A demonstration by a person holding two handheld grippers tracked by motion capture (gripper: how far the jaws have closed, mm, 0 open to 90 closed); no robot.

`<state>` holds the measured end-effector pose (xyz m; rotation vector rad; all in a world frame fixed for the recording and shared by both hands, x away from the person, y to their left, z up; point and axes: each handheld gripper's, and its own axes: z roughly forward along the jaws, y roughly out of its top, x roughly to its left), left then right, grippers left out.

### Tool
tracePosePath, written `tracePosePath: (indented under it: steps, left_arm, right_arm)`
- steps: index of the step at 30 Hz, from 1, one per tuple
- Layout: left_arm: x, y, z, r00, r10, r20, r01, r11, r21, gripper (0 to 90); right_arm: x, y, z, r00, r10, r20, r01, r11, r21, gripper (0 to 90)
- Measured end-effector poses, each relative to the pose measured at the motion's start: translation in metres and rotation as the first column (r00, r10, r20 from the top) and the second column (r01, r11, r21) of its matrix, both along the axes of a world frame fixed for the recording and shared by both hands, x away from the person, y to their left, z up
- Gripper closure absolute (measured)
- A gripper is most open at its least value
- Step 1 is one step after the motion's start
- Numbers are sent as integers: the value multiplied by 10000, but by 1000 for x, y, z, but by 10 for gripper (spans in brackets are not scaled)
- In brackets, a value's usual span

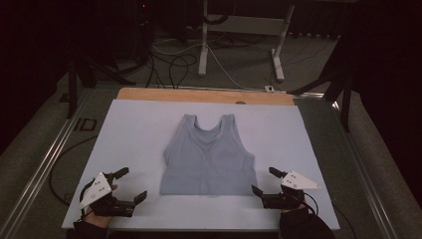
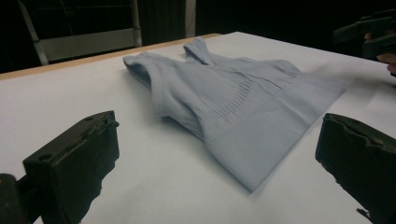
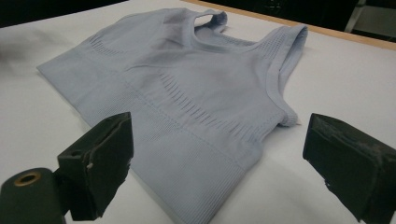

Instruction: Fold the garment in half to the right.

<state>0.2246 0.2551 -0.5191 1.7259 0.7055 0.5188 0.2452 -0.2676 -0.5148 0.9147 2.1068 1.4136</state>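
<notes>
Left claw (image 1: 130, 185) and right claw (image 1: 263, 181), both released, flank flat top (image 1: 208, 158) on tabletop (image 1: 134, 129), likely poised for its hem corners.

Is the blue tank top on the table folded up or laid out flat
Spread flat, unfolded: the tank top lies on the white table with both straps and the full hem showing.

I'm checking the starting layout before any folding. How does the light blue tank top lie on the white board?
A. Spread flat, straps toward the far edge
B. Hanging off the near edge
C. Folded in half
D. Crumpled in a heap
A: the tank top lies spread flat on the white board, its straps toward the far wooden edge and its hem toward the person.
</notes>
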Motion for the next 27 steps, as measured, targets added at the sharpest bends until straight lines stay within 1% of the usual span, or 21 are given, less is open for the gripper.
tracePosePath:
  steps: [3,5,7,11,12,16,17,19,21,23,24,27]
  left_arm:
    - [-1,-2,0,9999,-121,-26,121,9999,30,0]
    - [-1,-4,2,9997,-260,-39,260,9996,62,0]
    - [0,-5,3,9992,-388,-40,388,9992,-34,0]
    - [-2,-7,4,9985,-529,-117,528,9986,-79,0]
    - [-2,-7,4,9983,-560,-134,559,9984,-73,0]
    - [-3,-7,5,9982,-600,-91,600,9982,-66,0]
    - [-2,-7,5,9981,-614,-106,613,9981,-76,0]
    - [-2,-8,6,9979,-633,-151,632,9980,-79,0]
    - [-3,-8,8,9978,-652,-92,652,9978,-71,0]
    - [-4,-9,12,9976,-684,-98,683,9976,-112,0]
    - [-5,-10,14,9974,-714,-92,713,9974,-142,0]
    - [-5,-13,21,9971,-752,-85,751,9972,-21,0]
  right_arm:
    - [-1,0,0,10000,21,47,-20,9999,-128,85]
    - [-3,0,1,10000,10,36,-10,9999,-103,85]
    - [-4,-1,2,10000,1,39,-1,9999,-164,85]
    - [-8,-1,9,9995,-166,262,167,9999,-25,85]
    - [-8,0,10,9996,-155,245,155,9999,36,85]
    - [-8,3,9,9998,-62,188,64,9999,-112,85]
    - [-8,5,8,9999,37,148,-34,9999,-158,85]
    - [-8,6,8,9999,56,108,-54,9998,-174,85]
    - [-8,6,9,9999,64,82,-63,9999,-131,86]
    - [-7,7,12,10000,-1,96,3,9998,-190,85]
    - [-8,7,14,10000,-3,64,4,10000,-97,85]
    - [-9,8,22,9999,-85,88,84,10000,4,85]
